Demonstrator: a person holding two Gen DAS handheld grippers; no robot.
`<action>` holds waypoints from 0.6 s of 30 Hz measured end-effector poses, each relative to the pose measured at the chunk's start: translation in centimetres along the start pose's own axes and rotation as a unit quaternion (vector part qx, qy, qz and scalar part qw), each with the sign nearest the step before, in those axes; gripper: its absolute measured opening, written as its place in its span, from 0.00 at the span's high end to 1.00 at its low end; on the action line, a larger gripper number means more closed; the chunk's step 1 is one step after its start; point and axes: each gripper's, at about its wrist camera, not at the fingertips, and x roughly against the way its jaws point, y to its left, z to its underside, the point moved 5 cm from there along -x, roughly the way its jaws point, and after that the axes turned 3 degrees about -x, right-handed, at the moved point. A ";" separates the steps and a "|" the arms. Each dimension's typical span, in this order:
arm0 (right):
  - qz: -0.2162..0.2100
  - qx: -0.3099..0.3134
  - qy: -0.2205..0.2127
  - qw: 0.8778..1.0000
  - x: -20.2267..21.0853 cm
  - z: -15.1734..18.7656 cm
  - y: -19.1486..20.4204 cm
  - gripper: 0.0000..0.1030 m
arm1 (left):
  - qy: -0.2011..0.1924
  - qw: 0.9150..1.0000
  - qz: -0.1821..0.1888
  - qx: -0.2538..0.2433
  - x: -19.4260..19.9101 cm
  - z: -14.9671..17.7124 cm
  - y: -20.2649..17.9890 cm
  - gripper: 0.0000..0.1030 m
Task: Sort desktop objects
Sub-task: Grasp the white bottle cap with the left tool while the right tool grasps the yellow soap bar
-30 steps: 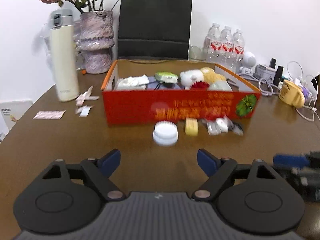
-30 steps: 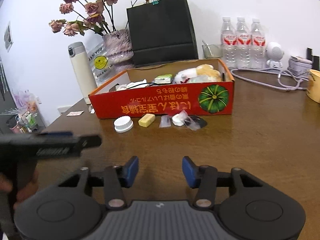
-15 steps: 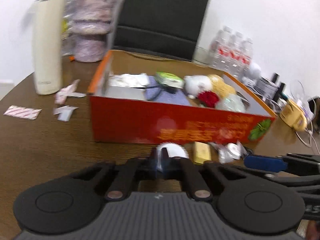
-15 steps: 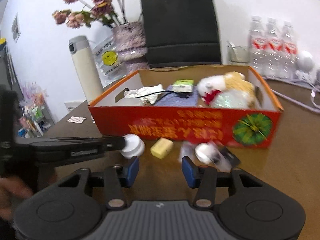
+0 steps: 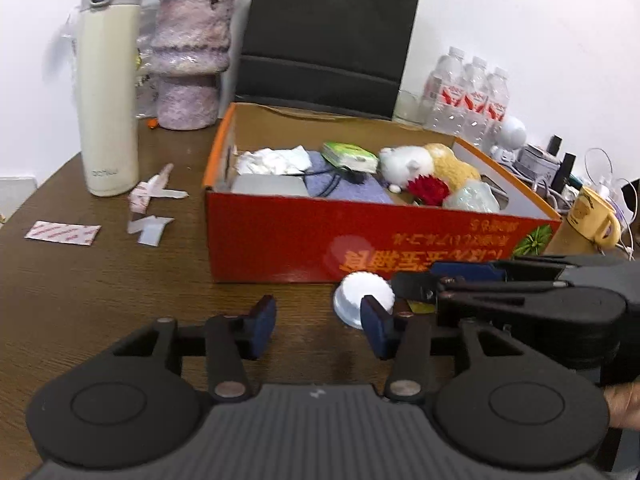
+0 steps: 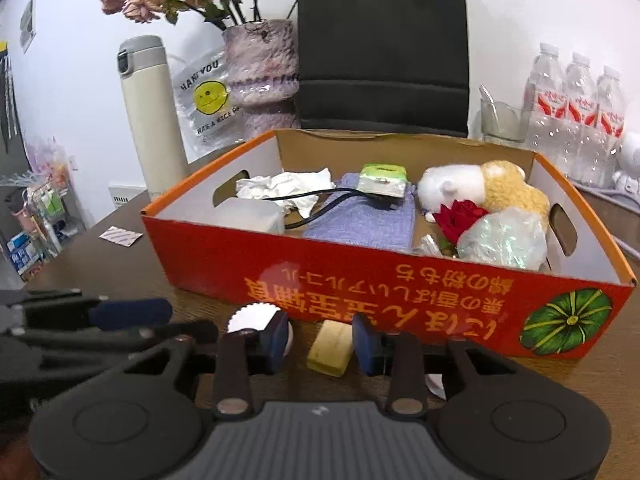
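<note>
One bag [image 6: 206, 100] reads "HAVE A NICE"; red box [image 6: 360, 276] bears Japanese print.

We saw a tabletop [image 5: 100, 280] of dark wood grain with a soft sheen. The box [image 6: 360, 280] was glossy printed cardboard, plain brown inside. The flask [image 5: 110, 92] looked smooth and matt, the cap [image 5: 360, 296] ribbed white plastic, the toy [image 6: 480, 188] fuzzy plush, the bag [image 6: 384, 40] matt black paper.
</note>
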 end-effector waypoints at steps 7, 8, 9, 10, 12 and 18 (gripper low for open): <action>-0.005 0.009 0.022 1.000 -0.6 0.6 -0.6 0.80 | 0.001 1.000 0.000 -0.017 -0.9 0.4 -0.6 0.47; -0.008 0.013 0.028 0.999 -0.5 0.6 -0.6 0.81 | 0.005 1.000 0.007 -0.017 -1.1 0.4 -0.6 0.46; -0.008 0.018 0.034 0.999 -0.3 0.6 -0.6 0.81 | 0.006 1.000 0.014 -0.018 -1.3 0.4 -0.8 0.42; -0.008 0.021 0.037 0.999 0.0 0.6 -0.8 0.81 | 0.003 1.000 0.015 -0.020 -1.5 0.4 -1.0 0.39; -0.018 0.015 0.027 0.999 1.5 0.3 -1.6 0.81 | -0.001 0.999 0.029 -0.019 -1.5 0.3 -1.5 0.29; -0.070 -0.062 -0.054 0.994 6.0 -1.1 -5.0 0.80 | 0.008 0.999 0.029 -0.031 -2.9 -0.4 -3.1 0.30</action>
